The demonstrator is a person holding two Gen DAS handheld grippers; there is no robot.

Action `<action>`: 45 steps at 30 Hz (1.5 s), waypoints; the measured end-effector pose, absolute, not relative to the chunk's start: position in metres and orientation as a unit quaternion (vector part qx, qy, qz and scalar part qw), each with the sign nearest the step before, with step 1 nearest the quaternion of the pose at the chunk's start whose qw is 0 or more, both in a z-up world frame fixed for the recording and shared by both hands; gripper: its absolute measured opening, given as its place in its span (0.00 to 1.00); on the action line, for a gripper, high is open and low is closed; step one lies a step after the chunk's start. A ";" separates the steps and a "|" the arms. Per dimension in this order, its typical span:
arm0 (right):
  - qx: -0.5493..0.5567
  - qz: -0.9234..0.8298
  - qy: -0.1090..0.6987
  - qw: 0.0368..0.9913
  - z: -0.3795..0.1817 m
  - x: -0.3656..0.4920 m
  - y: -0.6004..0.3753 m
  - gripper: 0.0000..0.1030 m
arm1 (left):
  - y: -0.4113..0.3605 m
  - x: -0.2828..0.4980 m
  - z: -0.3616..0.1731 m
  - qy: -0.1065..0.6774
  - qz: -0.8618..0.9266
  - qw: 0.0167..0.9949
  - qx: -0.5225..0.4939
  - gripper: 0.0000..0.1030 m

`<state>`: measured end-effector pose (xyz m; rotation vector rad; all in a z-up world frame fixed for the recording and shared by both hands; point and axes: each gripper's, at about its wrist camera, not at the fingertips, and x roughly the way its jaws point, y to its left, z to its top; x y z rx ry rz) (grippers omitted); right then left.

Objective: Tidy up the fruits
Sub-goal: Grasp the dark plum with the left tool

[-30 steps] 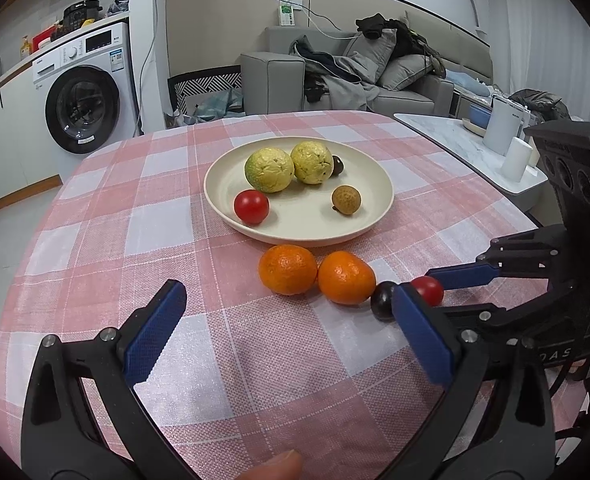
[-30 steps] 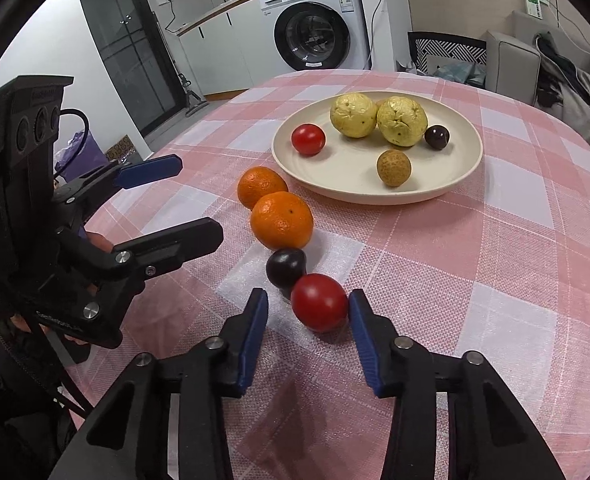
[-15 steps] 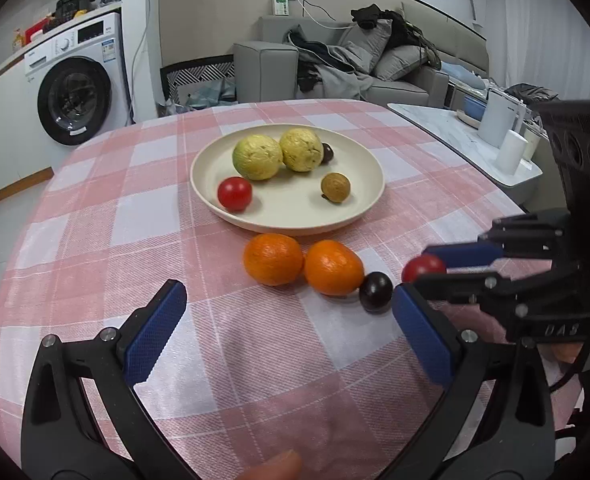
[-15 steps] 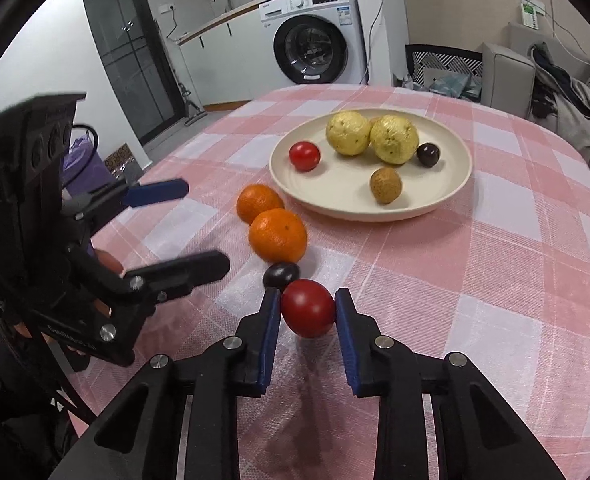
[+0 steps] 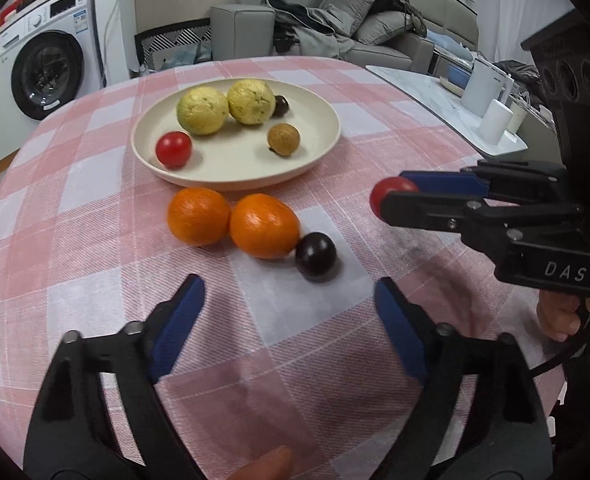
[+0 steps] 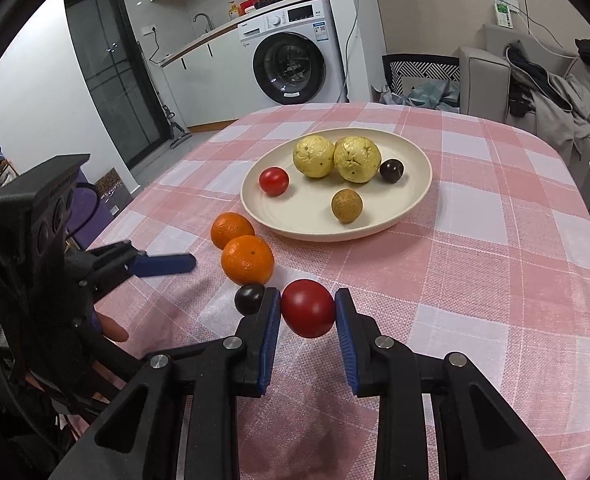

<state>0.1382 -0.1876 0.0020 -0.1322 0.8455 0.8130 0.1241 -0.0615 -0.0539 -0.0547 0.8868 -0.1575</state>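
Tomato (image 6: 308, 308) sits pinched between the right gripper's (image 6: 308, 312) blue pads, lifted just clear of the checked cloth (image 6: 495, 280), near the front of the table. It's a firm hold, pads squeezing both flanks. Far beyond it waits the plate (image 6: 411, 216), already carrying another tomato (image 6: 273, 181), two yellow fruits (image 6: 337, 158), a brown one (image 6: 346, 205) and a dark one (image 6: 391, 170).

Left gripper (image 5: 291, 320) comes in with its jaws apart and nothing between them; they have just been closing in. The plum (image 5: 316, 255) lies just beyond them, touching the nearer orange (image 5: 263, 225), with the second orange (image 5: 198, 216) beside it.

For the carry, my call is to keep the squeeze gentle, since tomato skin likely bruises, and go over the rim rather than skim it. Aim for the bare patch at the plate's near right, set it down low and open slowly, or it may roll into the brown fruit. The left should straddle the plum without nudging the orange, which could knock the row loose.
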 end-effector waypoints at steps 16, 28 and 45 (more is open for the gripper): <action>-0.058 0.379 0.394 0.835 0.006 0.137 -0.192 0.28 | -0.065 0.137 -0.058 0.440 -0.094 0.890 -0.071 0.44; -0.056 0.380 0.393 0.836 0.008 0.139 -0.193 0.28 | -0.061 0.146 -0.059 0.443 -0.081 0.888 -0.097 0.30; -0.059 0.380 0.393 0.835 0.008 0.137 -0.193 0.28 | -0.068 0.149 -0.060 0.444 -0.078 0.887 -0.096 0.22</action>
